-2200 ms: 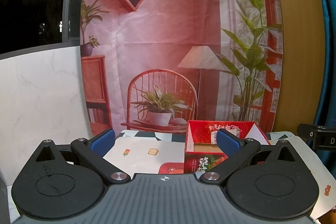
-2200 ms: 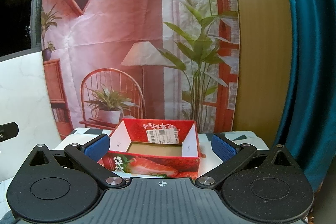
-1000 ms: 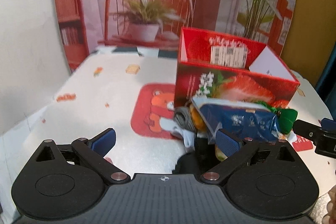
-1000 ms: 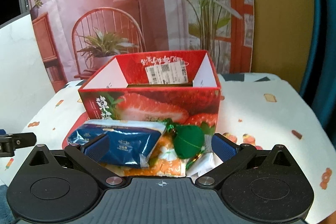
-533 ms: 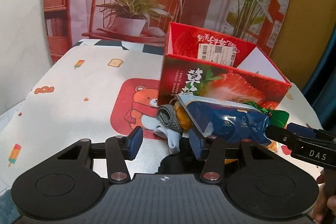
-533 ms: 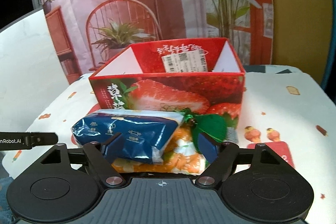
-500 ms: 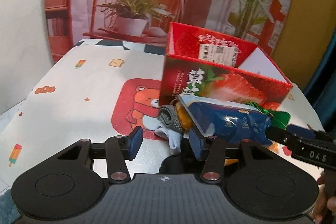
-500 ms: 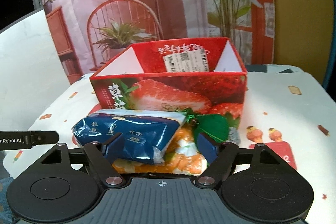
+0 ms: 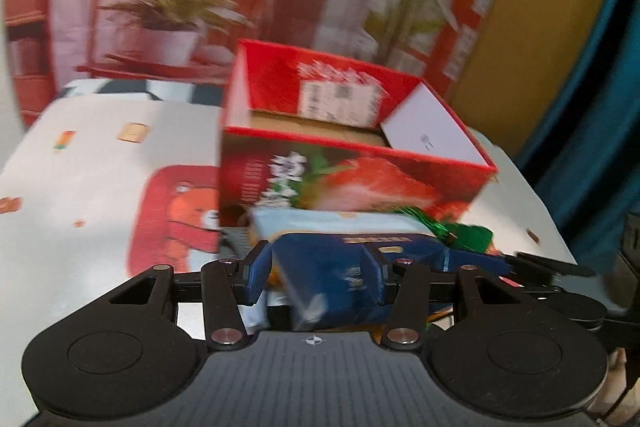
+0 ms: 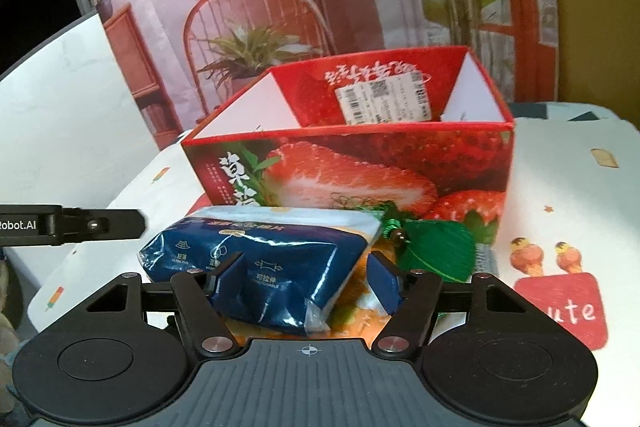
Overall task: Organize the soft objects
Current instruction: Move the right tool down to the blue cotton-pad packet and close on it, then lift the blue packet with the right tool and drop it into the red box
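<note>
Both grippers have been brought down around the blue tissue pack (image 10: 260,267): right gripper (image 10: 306,277) jaws narrowing, not yet clamped; left gripper (image 9: 316,273) contact cannot be confirmed. Soft, slippery film; mid-body grip advised.

A blue tissue pack (image 10: 276,263) of crinkled glossy plastic lies on its side atop a small heap, just in front of the box (image 10: 360,171). Under it shows an orange printed packet (image 10: 352,311); beside it, toward the box, lies a green leaf-shaped soft piece (image 10: 434,251). The red strawberry-printed box stands upright and open-topped, a white label on its inner back wall.
</note>
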